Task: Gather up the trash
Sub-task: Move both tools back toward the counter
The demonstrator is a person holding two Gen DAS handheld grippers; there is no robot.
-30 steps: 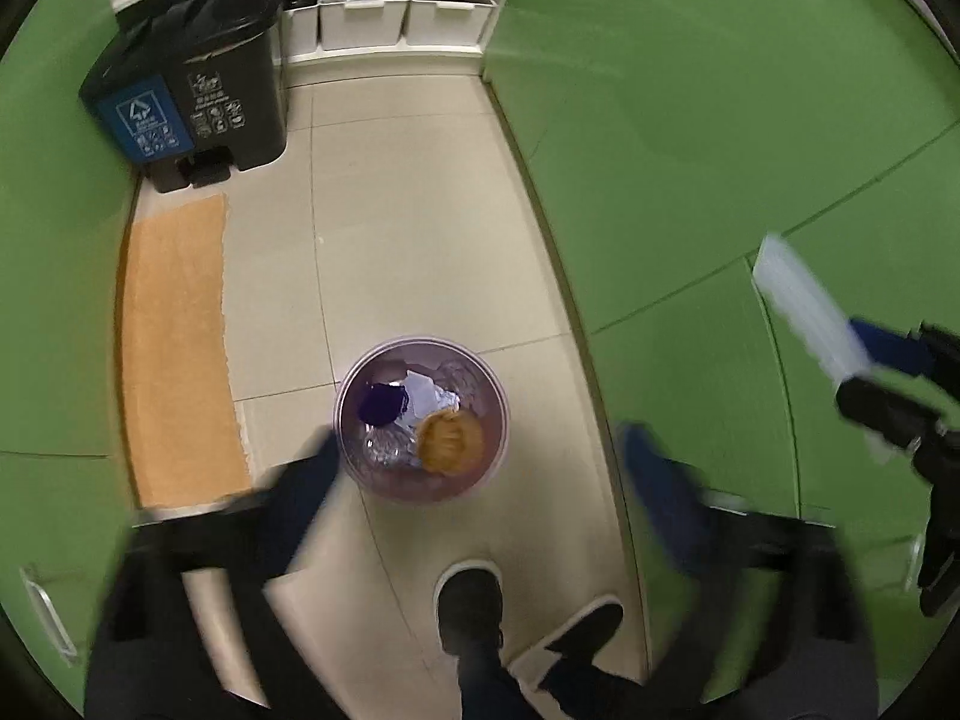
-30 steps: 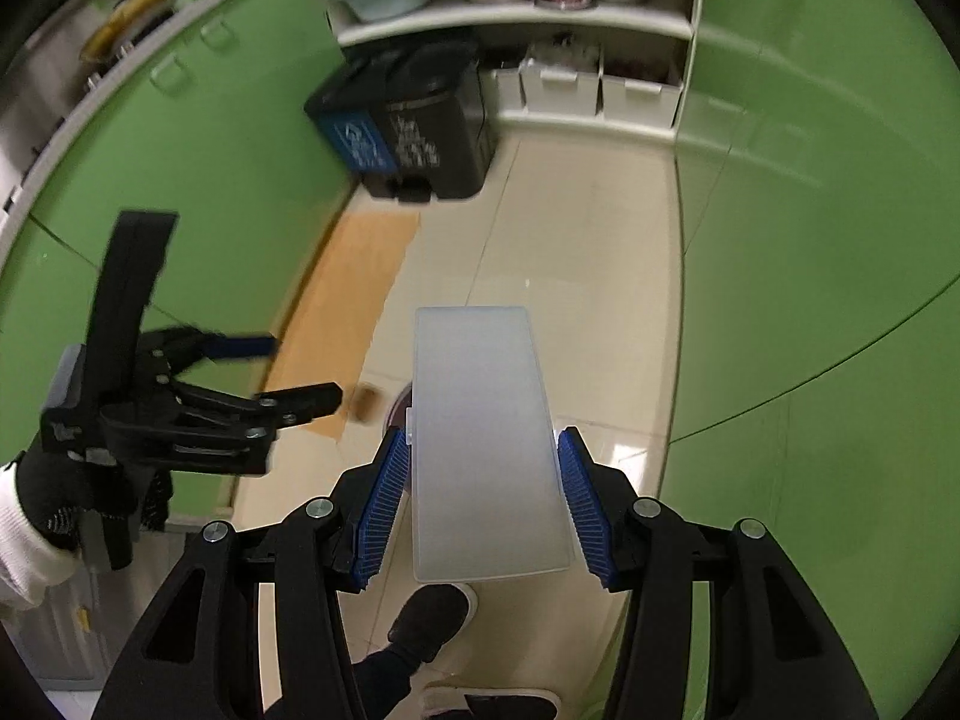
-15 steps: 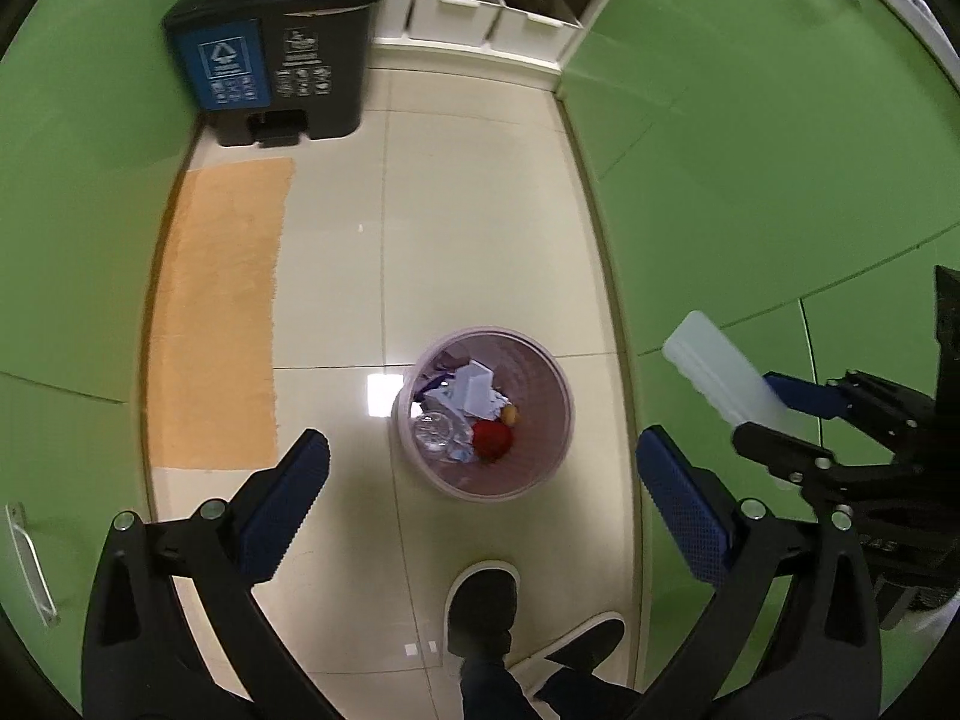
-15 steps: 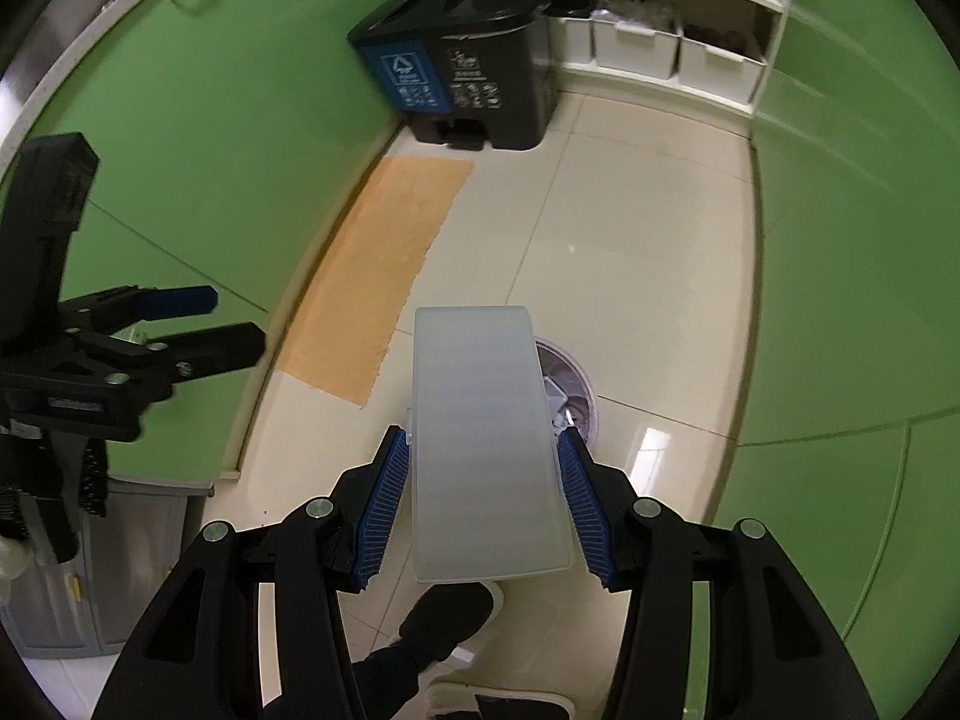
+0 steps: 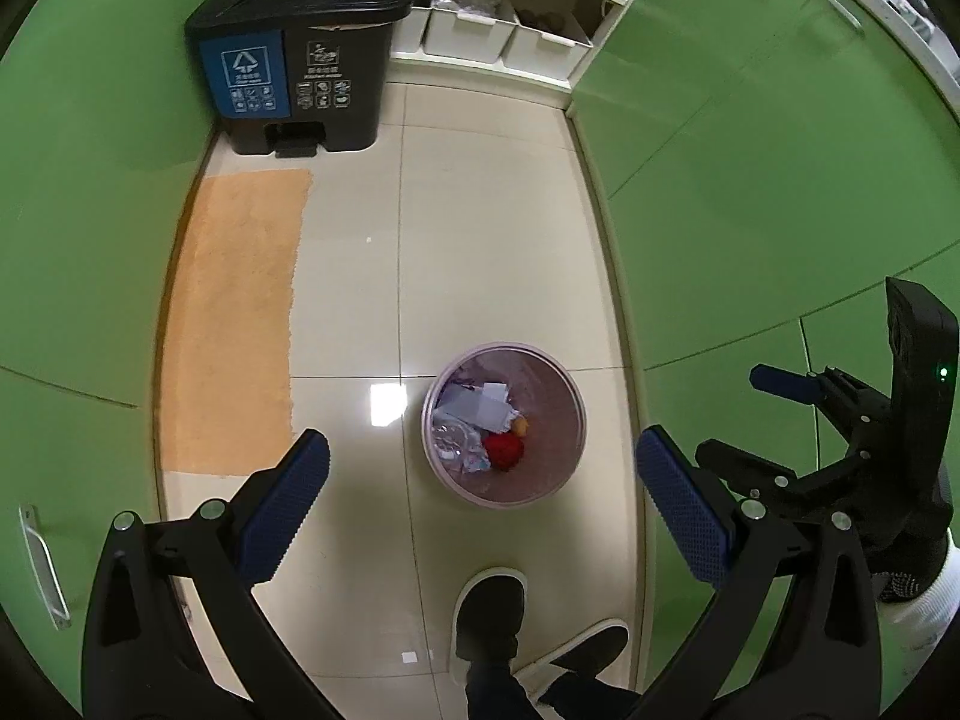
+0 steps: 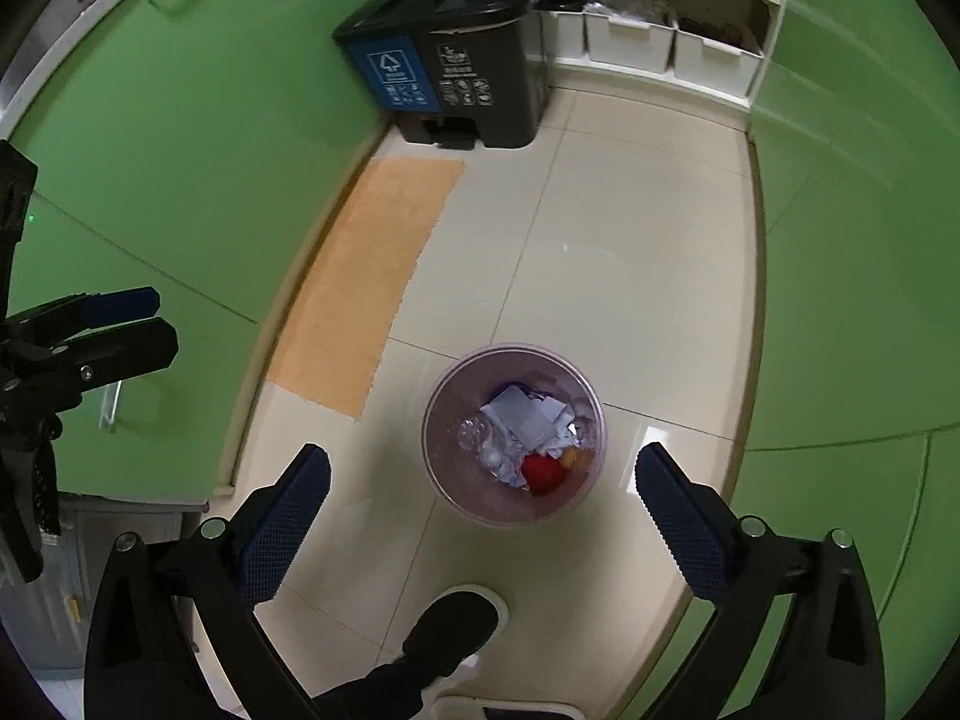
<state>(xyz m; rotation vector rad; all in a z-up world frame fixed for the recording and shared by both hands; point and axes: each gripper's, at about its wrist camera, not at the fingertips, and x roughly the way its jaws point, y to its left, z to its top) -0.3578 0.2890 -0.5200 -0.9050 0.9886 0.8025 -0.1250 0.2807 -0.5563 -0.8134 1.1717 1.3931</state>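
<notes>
The round waste bin [image 6: 513, 435] stands on the pale tiled floor [image 6: 630, 276], lower centre of the right wrist view, directly ahead of and below the right gripper [image 6: 483, 501]. That gripper's jaws are opening, spread to either side of the bin's outline from above with nothing between the pads. In the left wrist view the same bin [image 5: 504, 423] sits right of centre, nearer the right-hand pad of the left gripper [image 5: 480, 504], whose jaws also stand wide and hold nothing. Judged from both views, the right gripper is the better centred over the bin. The bin is a translucent, mauve-tinted plastic cylinder with no long axis; its mouth faces upward. Contents: crumpled white paper [image 6: 525, 414], clear crinkled plastic, a red rounded item [image 6: 540, 474] and a small orange piece. A flat orange mat [image 6: 366, 282] lies at centre left; a black two-compartment pedal bin [image 6: 456, 78] stands at upper centre, well apart. A dark shoe [image 6: 450, 624] shows below the bin.
</notes>
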